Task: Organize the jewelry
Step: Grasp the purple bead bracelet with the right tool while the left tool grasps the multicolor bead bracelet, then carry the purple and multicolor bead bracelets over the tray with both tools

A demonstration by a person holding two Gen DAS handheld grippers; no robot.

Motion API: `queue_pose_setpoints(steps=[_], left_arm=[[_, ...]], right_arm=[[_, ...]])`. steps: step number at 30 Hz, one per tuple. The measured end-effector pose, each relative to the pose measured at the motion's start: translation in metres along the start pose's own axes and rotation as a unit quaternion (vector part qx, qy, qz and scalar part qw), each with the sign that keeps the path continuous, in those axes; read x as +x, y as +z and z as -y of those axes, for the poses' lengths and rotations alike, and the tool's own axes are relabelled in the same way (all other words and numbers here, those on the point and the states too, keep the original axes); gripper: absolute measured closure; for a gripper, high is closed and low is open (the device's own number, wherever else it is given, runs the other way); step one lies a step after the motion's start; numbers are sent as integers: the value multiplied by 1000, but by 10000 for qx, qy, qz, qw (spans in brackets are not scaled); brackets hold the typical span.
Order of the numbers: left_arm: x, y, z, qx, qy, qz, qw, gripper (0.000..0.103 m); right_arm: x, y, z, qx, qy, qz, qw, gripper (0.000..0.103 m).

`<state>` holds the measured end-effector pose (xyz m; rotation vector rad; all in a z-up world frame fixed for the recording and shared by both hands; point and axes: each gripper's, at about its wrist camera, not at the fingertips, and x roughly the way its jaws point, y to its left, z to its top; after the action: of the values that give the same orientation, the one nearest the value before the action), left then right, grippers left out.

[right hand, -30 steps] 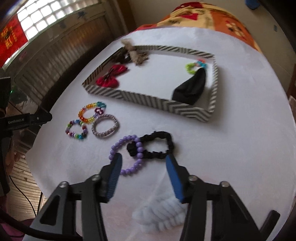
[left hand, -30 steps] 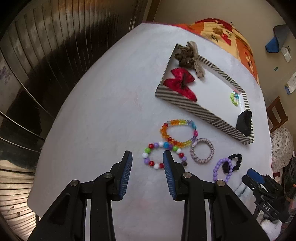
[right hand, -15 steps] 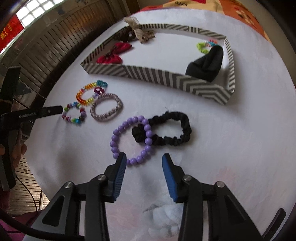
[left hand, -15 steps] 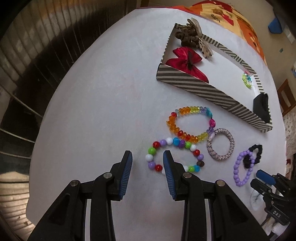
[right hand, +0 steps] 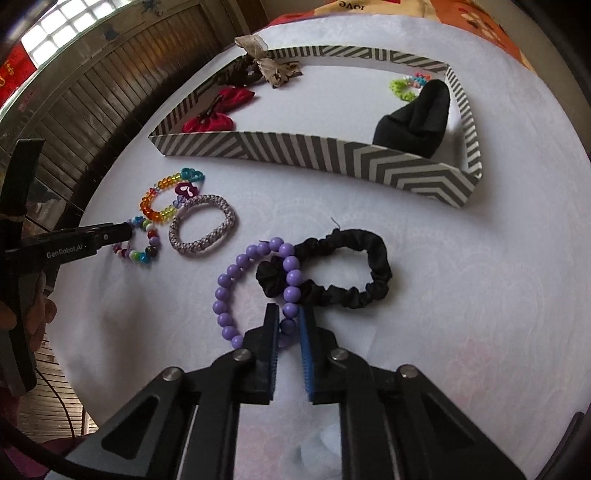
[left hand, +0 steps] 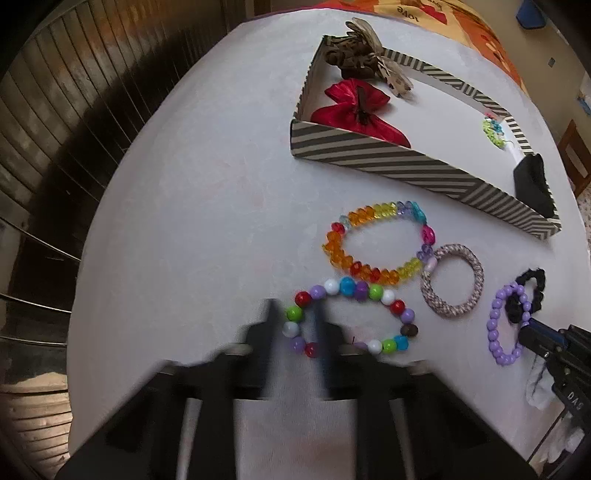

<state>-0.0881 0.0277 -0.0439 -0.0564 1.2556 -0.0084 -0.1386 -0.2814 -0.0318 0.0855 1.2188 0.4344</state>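
My left gripper (left hand: 295,317) is blurred and closes around the left side of the multicolour bead bracelet (left hand: 369,295) on the white table. My right gripper (right hand: 289,314) is closed on the near beads of the purple bead bracelet (right hand: 236,266), which overlaps a black scrunchie (right hand: 351,266). An orange-yellow crystal bracelet (left hand: 373,243) and a woven pink band (left hand: 452,280) lie between them. The striped tray (right hand: 332,155) behind holds a red bow (left hand: 354,107), a brown bow (left hand: 362,55), a green bracelet (right hand: 400,86) and a black cloth (right hand: 417,118).
The table's left edge (left hand: 96,229) drops off toward dark wooden slats. A white fluffy item (left hand: 539,384) lies near the right gripper. An orange patterned cloth (left hand: 461,22) lies behind the tray.
Both grippers have moved forward and down onto the bracelets and narrowed their jaws, the left onto the multicolour beads, the right onto the purple beads.
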Motion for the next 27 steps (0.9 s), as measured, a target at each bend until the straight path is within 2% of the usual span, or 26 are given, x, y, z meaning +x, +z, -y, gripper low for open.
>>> queue_pose_setpoints(steps=[3, 12, 19, 27], left_arm=[[-6, -2, -7, -143, -337, -38, 9993, 103], [-61, 1, -3, -11, -630, 378, 9973, 103], [-102, 20, 10, 215, -670, 791, 9944, 103], [-119, 53, 37, 441, -648, 1083, 9910, 103]], right_arm=[[-19, 3, -4, -33, 147, 185, 9997, 94], [-83, 18, -21, -263, 386, 797, 9957, 94], [-116, 33, -21, -328, 515, 1140, 9916, 94], [-130, 58, -18, -536, 325, 1289, 9897, 94]])
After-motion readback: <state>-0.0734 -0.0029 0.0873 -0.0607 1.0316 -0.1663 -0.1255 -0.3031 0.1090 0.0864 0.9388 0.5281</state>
